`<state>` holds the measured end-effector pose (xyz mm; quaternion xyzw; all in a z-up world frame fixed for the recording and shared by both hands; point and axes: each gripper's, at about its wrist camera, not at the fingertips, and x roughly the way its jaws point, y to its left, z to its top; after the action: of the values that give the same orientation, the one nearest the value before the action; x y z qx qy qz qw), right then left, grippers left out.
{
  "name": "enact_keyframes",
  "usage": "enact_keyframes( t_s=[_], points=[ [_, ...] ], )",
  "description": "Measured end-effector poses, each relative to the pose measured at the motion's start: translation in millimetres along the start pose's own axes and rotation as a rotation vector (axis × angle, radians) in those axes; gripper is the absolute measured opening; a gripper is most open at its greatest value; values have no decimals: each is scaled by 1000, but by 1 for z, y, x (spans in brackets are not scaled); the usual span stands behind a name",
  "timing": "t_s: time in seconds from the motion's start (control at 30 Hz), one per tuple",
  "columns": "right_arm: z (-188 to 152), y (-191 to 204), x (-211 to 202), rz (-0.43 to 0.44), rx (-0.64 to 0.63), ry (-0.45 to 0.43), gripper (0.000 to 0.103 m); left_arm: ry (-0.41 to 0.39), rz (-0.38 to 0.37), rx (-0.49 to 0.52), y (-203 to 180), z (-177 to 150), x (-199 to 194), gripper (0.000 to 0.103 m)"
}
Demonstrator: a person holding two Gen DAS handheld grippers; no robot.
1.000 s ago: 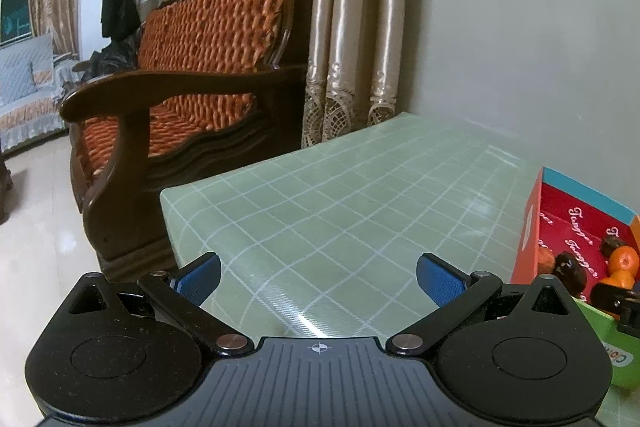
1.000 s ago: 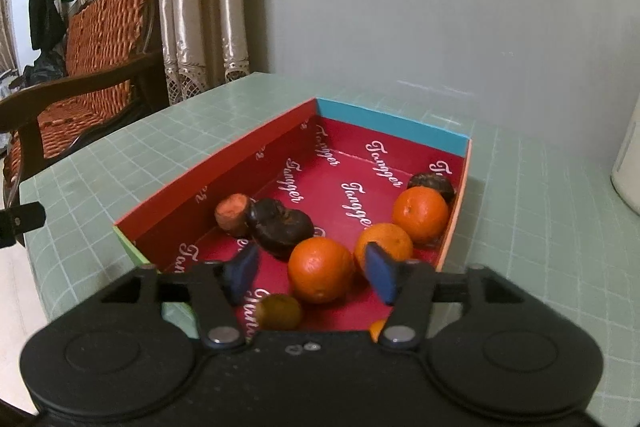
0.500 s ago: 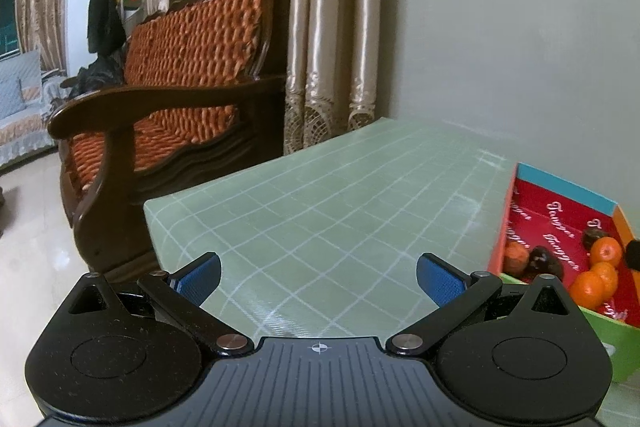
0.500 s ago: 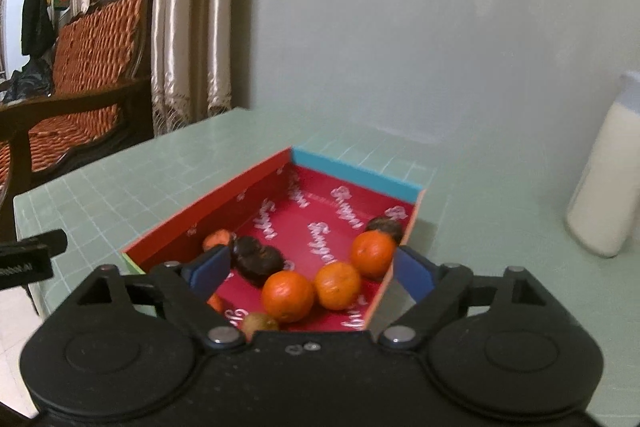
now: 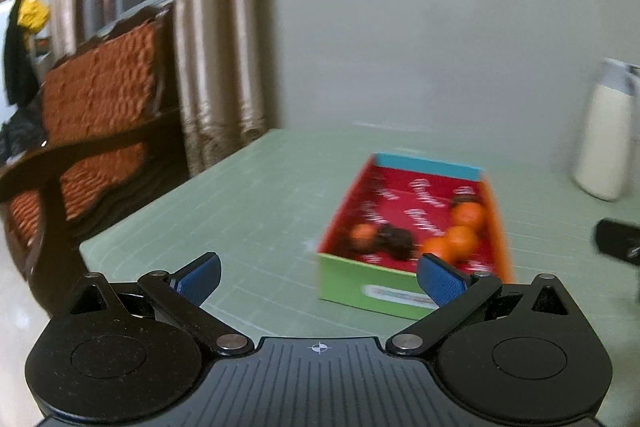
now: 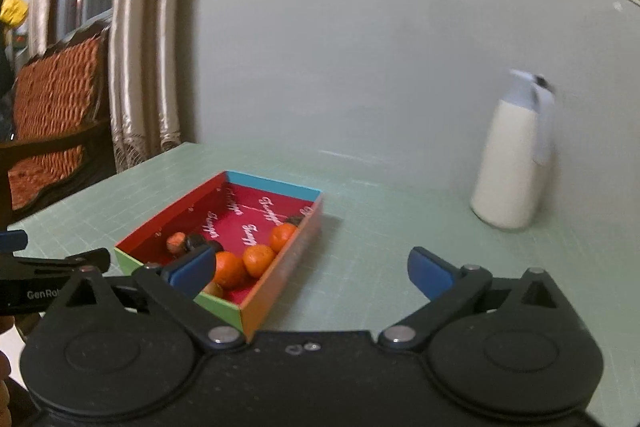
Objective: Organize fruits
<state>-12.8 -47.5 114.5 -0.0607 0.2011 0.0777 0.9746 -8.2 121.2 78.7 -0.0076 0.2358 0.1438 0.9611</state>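
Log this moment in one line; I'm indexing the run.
phase: pulled back from box | left gripper: open, empty | right gripper: opening, empty | oranges: in box | table

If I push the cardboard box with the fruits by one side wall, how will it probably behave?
The box looks like thin card with low walls, so a wall may flex before the box moves. It sits flat on the smooth table, so it would probably slide, not tip. The oranges lie loose inside and would likely roll about.
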Motion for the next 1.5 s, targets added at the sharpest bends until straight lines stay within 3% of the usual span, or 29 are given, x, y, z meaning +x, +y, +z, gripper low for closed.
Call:
enact_keyframes(
  t_s=[0.2,0.47,1.5],
  points=[
    [-14,-16,-32,-26,84,-1,103,-32,-36,60,-21,10,-48,103],
    [-17,-15,-58,-35,94,-36,103,-60,-51,50,-20,15,-84,103],
    [-14,-9,-62,-36,72,-55,103,-34,-69,32,-14,18,-73,103]
  ],
)
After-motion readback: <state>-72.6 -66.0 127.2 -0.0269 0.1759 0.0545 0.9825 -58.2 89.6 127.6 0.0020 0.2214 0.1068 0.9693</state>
